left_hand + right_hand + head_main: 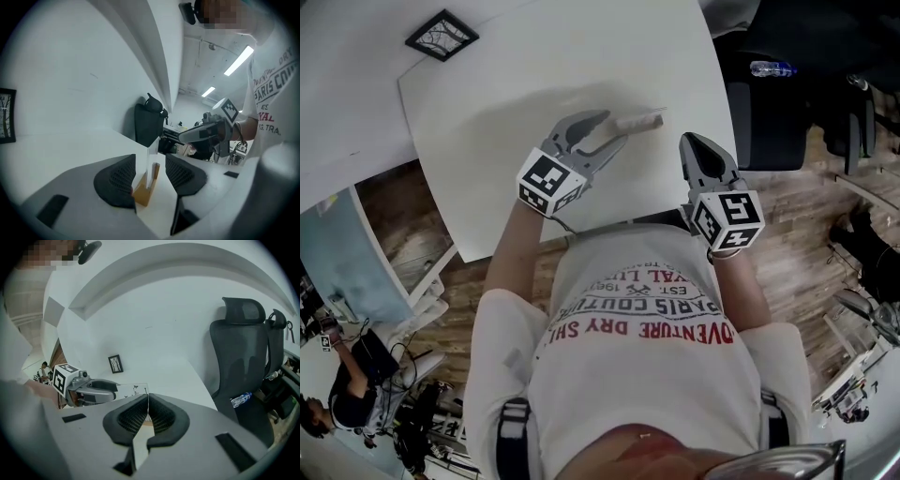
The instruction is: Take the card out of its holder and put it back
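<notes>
A small wooden holder [143,192] lies on the white table [516,112] with a clear card [153,161] standing upright in its slot. My left gripper [150,176] is open, and the holder and card sit between its pads without being pressed. In the head view the left gripper [614,129] reaches the holder [642,121] from the left. My right gripper [692,142] hovers to the right of the holder, apart from it. In its own view the right gripper [147,411] is shut with nothing held, and the card [133,390] shows beyond its tips.
A black picture frame [441,35] lies at the table's far left. Black office chairs [239,357] stand off the table's right side, with a water bottle [769,68] on one seat. The table's near edge runs just in front of the person's shirt.
</notes>
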